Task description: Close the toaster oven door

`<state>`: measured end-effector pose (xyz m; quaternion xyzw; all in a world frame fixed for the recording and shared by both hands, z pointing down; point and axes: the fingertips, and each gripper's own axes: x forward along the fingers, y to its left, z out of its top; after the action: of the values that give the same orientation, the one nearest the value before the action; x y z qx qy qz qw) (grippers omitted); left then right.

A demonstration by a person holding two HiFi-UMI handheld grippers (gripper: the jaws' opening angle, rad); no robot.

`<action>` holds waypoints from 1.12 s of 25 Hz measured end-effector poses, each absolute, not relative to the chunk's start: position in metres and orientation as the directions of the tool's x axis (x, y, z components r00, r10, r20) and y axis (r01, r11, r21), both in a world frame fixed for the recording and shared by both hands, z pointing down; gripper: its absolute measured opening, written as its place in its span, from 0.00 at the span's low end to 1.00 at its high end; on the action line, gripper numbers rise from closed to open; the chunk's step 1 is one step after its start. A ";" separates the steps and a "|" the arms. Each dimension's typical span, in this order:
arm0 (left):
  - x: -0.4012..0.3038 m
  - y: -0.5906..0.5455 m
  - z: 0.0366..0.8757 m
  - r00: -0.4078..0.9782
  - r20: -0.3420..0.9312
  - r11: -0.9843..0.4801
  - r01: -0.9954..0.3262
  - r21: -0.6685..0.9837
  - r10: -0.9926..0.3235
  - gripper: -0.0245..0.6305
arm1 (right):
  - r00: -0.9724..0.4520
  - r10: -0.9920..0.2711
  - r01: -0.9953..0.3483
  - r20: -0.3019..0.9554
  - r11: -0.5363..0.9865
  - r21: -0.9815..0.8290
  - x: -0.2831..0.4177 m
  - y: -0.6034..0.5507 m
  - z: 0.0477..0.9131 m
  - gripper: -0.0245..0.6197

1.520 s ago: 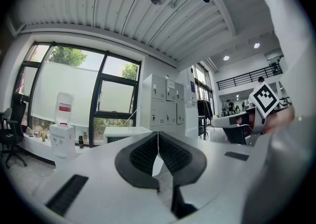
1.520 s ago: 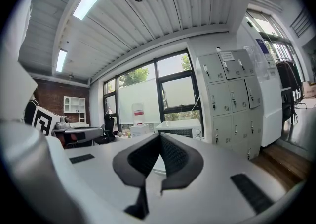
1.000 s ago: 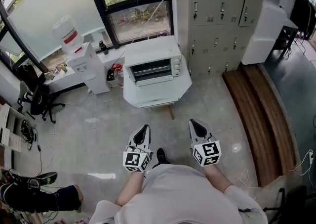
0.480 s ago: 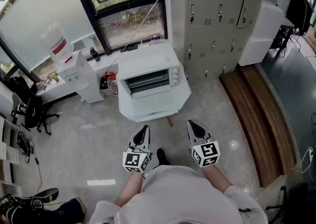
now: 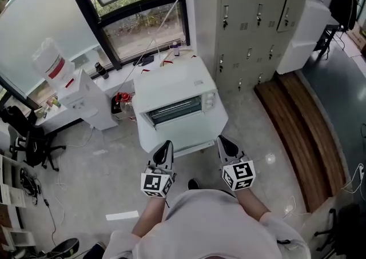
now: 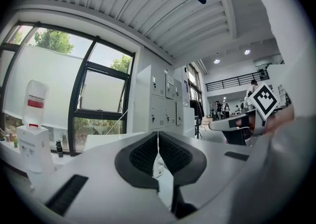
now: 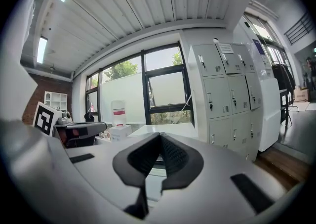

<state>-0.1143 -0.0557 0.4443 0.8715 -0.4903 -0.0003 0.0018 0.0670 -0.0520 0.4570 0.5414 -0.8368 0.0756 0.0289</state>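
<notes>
Both tongs have their jaws pressed together with nothing between them. The left gripper [image 5: 165, 148] and right gripper [image 5: 225, 142] are held side by side, pointing at the white toaster oven [image 5: 171, 83], whose front stands open beside the lockers [image 5: 251, 18]. A second ago the oven lay well ahead across bare floor. Now it sits just beyond the jaw tips, and the water dispenser [image 5: 68, 89] has slid further left.

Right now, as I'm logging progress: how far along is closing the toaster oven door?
Done: nothing yet; the toaster oven door lies folded down, leaving the cavity open. In hand: the left gripper and right gripper, both shut and empty, are near the door's front edge. Left: lift the door and push it shut.
</notes>
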 end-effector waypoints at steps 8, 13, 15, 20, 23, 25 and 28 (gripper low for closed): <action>-0.124 -0.116 0.443 0.551 -0.005 -0.551 -0.834 0.003 -0.834 0.07 | -0.378 -0.916 -0.925 0.132 0.369 -0.092 0.056 -0.107 0.457 0.05; -0.118 -0.133 0.448 0.549 0.010 -0.549 -0.836 0.012 -0.836 0.07 | -0.377 -0.917 -0.925 0.131 0.367 -0.096 0.063 -0.126 0.457 0.05; -0.113 -0.138 0.449 0.542 0.015 -0.542 -0.840 0.009 -0.840 0.07 | -0.386 -0.913 -0.921 0.132 0.375 -0.102 0.068 -0.132 0.458 0.05; -0.103 -0.148 0.450 0.494 0.019 -0.494 -0.869 0.024 -0.869 0.07 | -0.431 -0.892 -0.902 0.137 0.420 -0.103 0.079 -0.147 0.455 0.05; -0.097 -0.154 0.448 0.468 0.014 -0.467 -0.884 0.028 -0.884 0.07 | -0.455 -0.880 -0.890 0.133 0.446 -0.094 0.086 -0.156 0.451 0.05; -0.092 -0.158 0.446 0.460 0.011 -0.460 -0.888 0.028 -0.888 0.07 | -0.465 -0.876 -0.885 0.131 0.456 -0.090 0.092 -0.160 0.449 0.05; -0.083 -0.160 0.446 0.456 0.012 -0.455 -0.890 0.025 -0.890 0.07 | -0.475 -0.870 -0.880 0.136 0.466 -0.091 0.098 -0.163 0.450 0.05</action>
<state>-0.0835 -0.1599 0.4458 0.8530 -0.5217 -0.0012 0.0138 0.0979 -0.1631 0.4499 0.5113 -0.8555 0.0742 0.0352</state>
